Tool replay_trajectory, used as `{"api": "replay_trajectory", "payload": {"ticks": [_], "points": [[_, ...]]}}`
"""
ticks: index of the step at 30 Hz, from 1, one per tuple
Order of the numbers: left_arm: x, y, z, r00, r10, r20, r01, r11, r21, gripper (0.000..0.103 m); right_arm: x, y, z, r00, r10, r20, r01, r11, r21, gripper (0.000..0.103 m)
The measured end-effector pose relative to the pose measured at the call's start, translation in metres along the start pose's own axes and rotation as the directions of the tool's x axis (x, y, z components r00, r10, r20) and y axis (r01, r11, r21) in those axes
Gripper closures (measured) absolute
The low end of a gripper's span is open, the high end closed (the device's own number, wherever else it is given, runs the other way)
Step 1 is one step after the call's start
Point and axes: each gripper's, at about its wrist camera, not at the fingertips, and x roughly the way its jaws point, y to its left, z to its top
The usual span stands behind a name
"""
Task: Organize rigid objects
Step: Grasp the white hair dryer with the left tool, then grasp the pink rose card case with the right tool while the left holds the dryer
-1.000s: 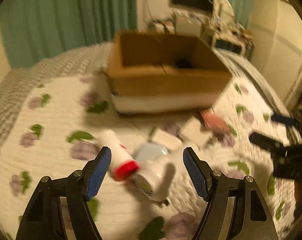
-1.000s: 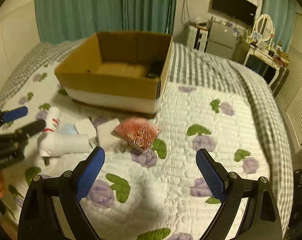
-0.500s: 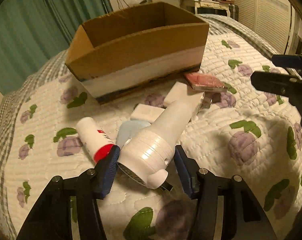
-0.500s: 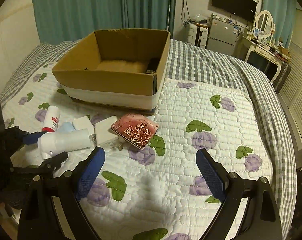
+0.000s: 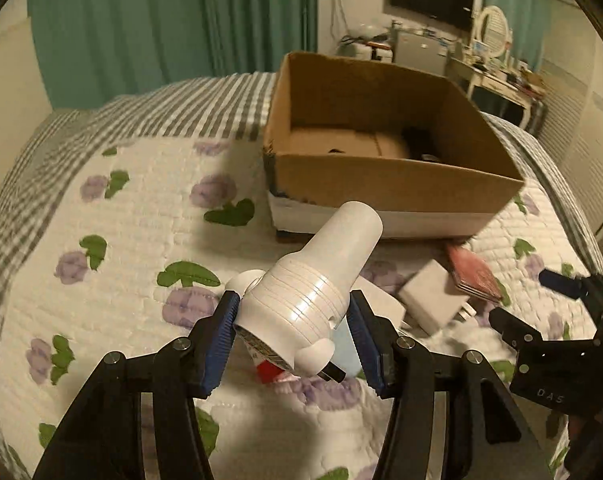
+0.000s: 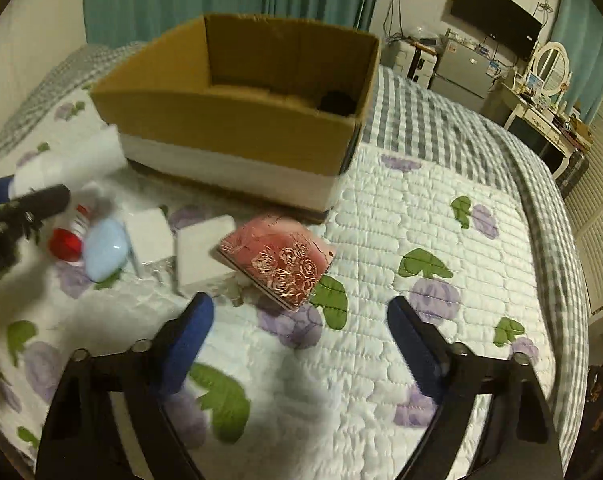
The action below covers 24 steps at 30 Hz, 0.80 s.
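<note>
A bedroom in a home. A large bed (image 6: 441, 216) fills most of the view, covered by a white quilt printed with purple flowers and green leaves, with a grey-and-white checked blanket (image 6: 453, 120) beyond it. Teal curtains (image 5: 181, 20) hang along the far wall. A dark flat television (image 6: 495, 14) is mounted on the cream wall, above a small grey fridge (image 6: 459, 70). To the right stands a white dressing table (image 6: 541, 124) cluttered with small items and carrying an oval mirror (image 6: 551, 64). An open cardboard box (image 6: 237, 120) sits on the bed.
</note>
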Motion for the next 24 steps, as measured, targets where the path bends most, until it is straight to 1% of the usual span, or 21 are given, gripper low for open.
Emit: {"api": "replay_trajectory", "payload": {"ticks": [3,6,7,8,11,12,13,17,18,22,24], "points": [[0.007,0.000,-0.001,1.000,-0.013,-0.008,0.013,1.000,-0.012,0.048,0.013,-0.003,0.002,1.000,0.001,-0.016,-0.001,1.000,0.001,0.028],[0.010,-0.002,-0.002,1.000,-0.021,-0.016,0.021,1.000,-0.006,0.048,0.027,0.002,0.004,0.999,-0.034,-0.037,0.032,0.998,-0.053,0.034],[0.011,-0.002,-0.002,1.000,-0.021,-0.017,0.021,1.000,-0.006,0.047,0.031,0.005,0.004,0.998,-0.042,-0.040,0.039,0.997,-0.069,0.038],[0.012,-0.002,-0.002,1.000,-0.024,-0.020,0.024,1.000,-0.007,0.048,0.036,0.008,0.004,0.998,-0.048,-0.047,0.043,0.995,-0.086,0.040],[0.014,-0.002,-0.003,0.999,-0.026,-0.026,0.026,1.000,-0.008,0.048,0.042,0.017,0.004,0.997,-0.071,-0.037,0.066,0.990,-0.126,0.045],[0.014,-0.002,-0.004,0.999,-0.024,-0.026,0.024,1.000,-0.005,0.048,0.042,0.019,0.005,0.997,-0.075,-0.025,0.071,0.988,-0.137,0.050],[0.014,-0.003,-0.004,0.999,-0.023,-0.025,0.023,1.000,-0.003,0.048,0.041,0.020,0.006,0.997,-0.075,-0.017,0.072,0.987,-0.143,0.058],[0.013,-0.003,-0.003,0.999,-0.029,-0.022,0.029,1.000,-0.003,0.048,0.037,0.027,0.009,0.993,-0.113,0.016,0.114,0.977,-0.179,0.071],[0.012,-0.003,-0.003,0.999,-0.031,-0.022,0.031,1.000,0.000,0.048,0.035,0.028,0.010,0.993,-0.114,0.023,0.116,0.977,-0.180,0.080],[0.009,-0.005,-0.004,0.999,-0.036,-0.021,0.036,0.999,-0.001,0.048,0.017,0.022,0.010,0.994,-0.089,0.060,0.097,0.985,-0.145,0.091],[0.004,-0.006,-0.004,0.999,-0.039,-0.017,0.039,0.999,-0.003,0.048,0.009,0.020,0.009,0.995,-0.079,0.063,0.086,0.988,-0.129,0.091]]}}
